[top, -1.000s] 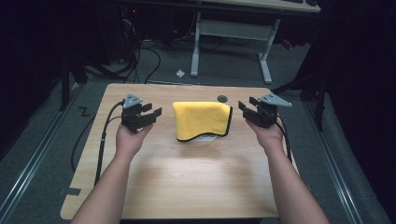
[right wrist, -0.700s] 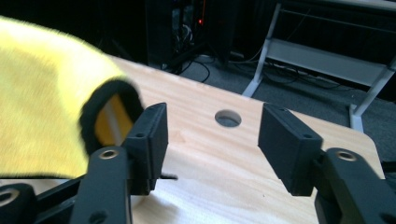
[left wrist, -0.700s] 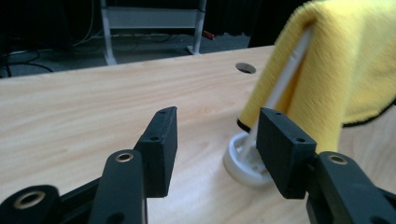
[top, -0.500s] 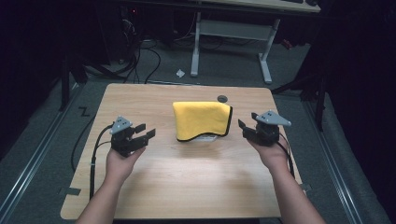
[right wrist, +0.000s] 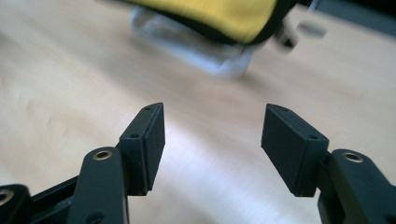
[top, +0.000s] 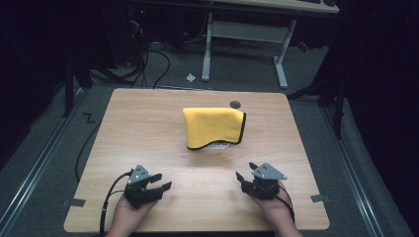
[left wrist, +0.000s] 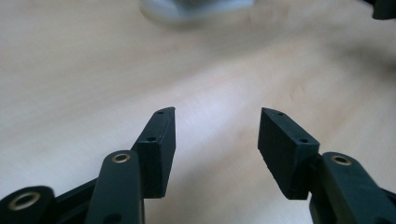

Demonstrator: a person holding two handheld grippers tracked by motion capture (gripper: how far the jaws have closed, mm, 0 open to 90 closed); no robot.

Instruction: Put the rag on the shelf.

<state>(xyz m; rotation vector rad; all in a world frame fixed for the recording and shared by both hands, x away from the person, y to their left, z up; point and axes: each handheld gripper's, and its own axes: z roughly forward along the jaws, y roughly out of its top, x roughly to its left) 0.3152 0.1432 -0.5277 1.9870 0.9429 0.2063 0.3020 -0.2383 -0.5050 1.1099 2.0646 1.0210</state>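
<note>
A yellow cloth (top: 213,127) with a dark hem lies draped over a clear container (top: 217,146) in the middle of the wooden table (top: 148,123). My left gripper (top: 162,181) sits low near the front edge, left of centre. It is open, its jaws have just been opening, and nothing is between them (left wrist: 217,116). My right gripper (top: 245,171) is near the front edge on the right, open and empty (right wrist: 215,112), its jaws also just opened wider. The right gripper view has the cloth (right wrist: 219,14) and container (right wrist: 205,51) ahead, well clear of the fingertips.
A small dark round disc (top: 235,104) lies on the table behind the cloth. A cable (top: 106,207) trails from the left gripper over the front edge. A white desk frame (top: 242,34) and floor cables stand beyond the table.
Both hands have pulled back from either side of the cloth toward the table's front edge and sunk lower. Both pairs of jaws stand wider. The cloth has not moved.
</note>
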